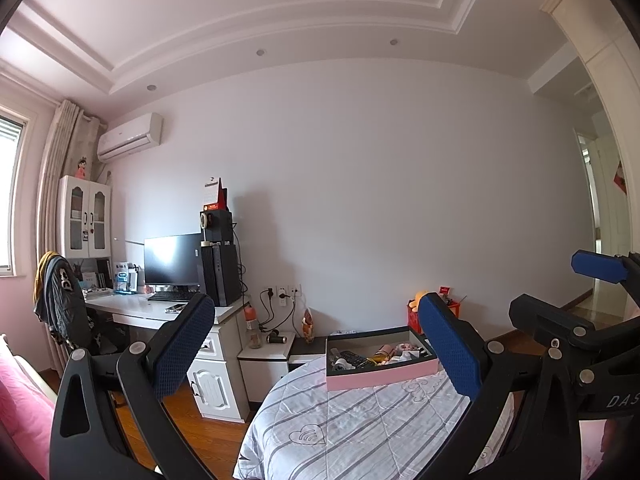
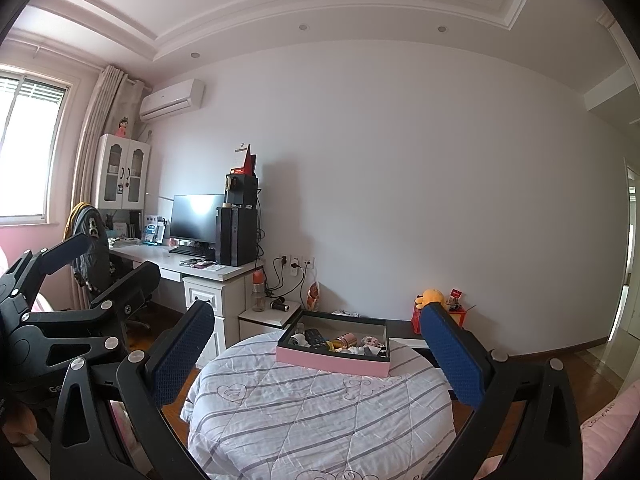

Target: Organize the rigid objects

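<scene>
Pink on the outside and dark inside, the shallow box sits low in the middle of the right wrist view, resting on a rounded surface covered by a white quilt with grey stripes. Inside the box lie a jumble of small things: a black remote control, a rose-gold cylinder lying on its side, and others too small to name. In the left wrist view the same box appears lower right of centre, near the far edge of the quilt. The right gripper fills the bottom of its view, jaws spread wide apart with nothing between them, its blue textured pads framing the box from either side without touching it. The left gripper is likewise wide apart and empty in the lower part of its own view, and it shows again at the left edge of the right wrist view. Beyond the quilt, toward the left of both frames, stands a white desk carrying a dark monitor and a black computer tower. A red container topped by a yellow plush toy stands against the wall at the right, behind the box.
</scene>
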